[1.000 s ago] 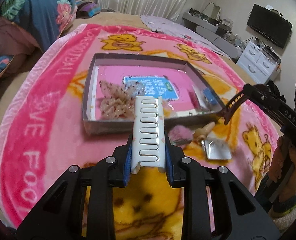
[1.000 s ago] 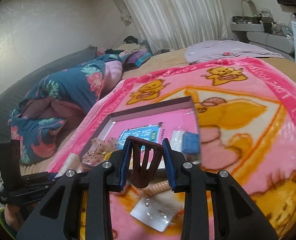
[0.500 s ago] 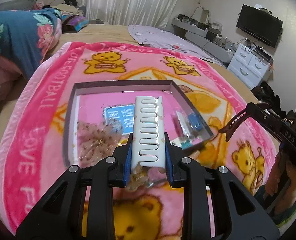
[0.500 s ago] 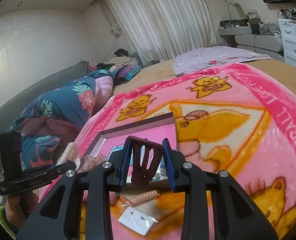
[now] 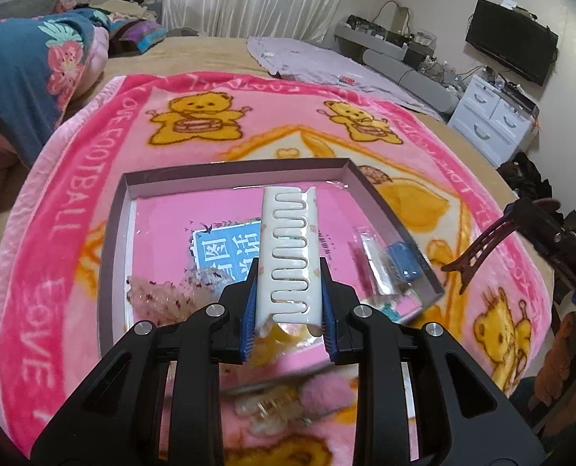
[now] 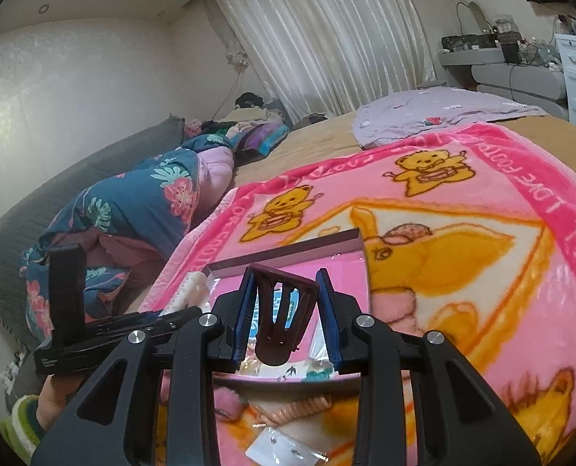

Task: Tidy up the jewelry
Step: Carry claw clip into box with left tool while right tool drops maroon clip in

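Observation:
My left gripper is shut on a white hair clip with a wavy slot, held above the near part of a shallow purple-rimmed box on the pink bear blanket. Inside the box lie a blue printed card, a beige sparkly scrunchie and small clear packets. My right gripper is shut on a dark red hair clip, hovering by the box's near right corner. From the left wrist view that clip shows at the right.
Loose on the blanket near the box's front lie a pink fuzzy piece, a coiled peach hair tie and a clear packet. A floral duvet is heaped at the left. White drawers stand far right.
My left gripper has carried the white clip forward from the box's front edge to over the box. My right gripper with the dark red clip has come nearer the box and risen slightly.

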Action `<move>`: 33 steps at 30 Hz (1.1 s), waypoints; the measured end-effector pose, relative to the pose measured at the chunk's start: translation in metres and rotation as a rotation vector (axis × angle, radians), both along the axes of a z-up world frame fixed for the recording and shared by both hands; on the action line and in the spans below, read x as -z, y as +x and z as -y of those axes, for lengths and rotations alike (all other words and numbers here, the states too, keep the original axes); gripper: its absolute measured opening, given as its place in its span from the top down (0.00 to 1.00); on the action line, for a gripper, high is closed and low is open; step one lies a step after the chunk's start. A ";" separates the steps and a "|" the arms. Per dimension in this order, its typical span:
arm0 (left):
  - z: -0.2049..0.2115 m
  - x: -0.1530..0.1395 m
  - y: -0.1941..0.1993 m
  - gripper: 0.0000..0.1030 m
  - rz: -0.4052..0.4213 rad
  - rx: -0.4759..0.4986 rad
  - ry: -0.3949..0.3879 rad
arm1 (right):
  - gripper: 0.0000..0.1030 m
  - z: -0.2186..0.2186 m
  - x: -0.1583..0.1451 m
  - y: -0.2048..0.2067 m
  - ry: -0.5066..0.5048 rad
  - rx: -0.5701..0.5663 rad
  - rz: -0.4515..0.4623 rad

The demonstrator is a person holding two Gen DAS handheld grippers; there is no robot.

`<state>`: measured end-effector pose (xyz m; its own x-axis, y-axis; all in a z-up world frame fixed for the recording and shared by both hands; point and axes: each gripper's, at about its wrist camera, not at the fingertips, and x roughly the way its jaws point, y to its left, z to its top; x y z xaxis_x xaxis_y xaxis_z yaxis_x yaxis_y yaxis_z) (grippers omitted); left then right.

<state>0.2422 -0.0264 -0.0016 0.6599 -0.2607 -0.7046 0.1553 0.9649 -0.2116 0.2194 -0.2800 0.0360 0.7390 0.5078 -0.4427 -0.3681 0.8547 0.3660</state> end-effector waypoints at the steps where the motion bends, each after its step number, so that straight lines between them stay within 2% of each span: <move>1: -0.001 0.003 0.005 0.81 -0.005 -0.001 0.008 | 0.71 -0.003 0.000 0.004 -0.009 -0.003 0.000; 6: -0.008 0.015 0.018 0.81 -0.032 -0.008 0.021 | 0.71 -0.012 0.005 0.024 -0.032 -0.018 -0.022; 10: -0.015 0.023 0.025 0.81 -0.050 -0.027 0.025 | 0.71 -0.023 0.015 0.040 -0.030 -0.062 -0.074; 21: -0.029 0.042 0.037 0.81 -0.089 -0.062 0.036 | 0.71 -0.055 0.034 0.058 -0.025 -0.160 -0.171; 28: -0.036 0.047 0.040 0.81 -0.099 -0.088 0.024 | 0.71 -0.060 0.057 0.061 0.020 -0.197 -0.277; 33: -0.038 0.043 0.038 0.73 -0.092 -0.098 0.019 | 0.71 -0.063 0.070 0.061 0.002 -0.183 -0.320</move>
<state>0.2801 0.0116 -0.0450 0.6142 -0.1843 -0.7673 0.0414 0.9785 -0.2020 0.2807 -0.2171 -0.0339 0.4603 0.6198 -0.6357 -0.3815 0.7846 0.4887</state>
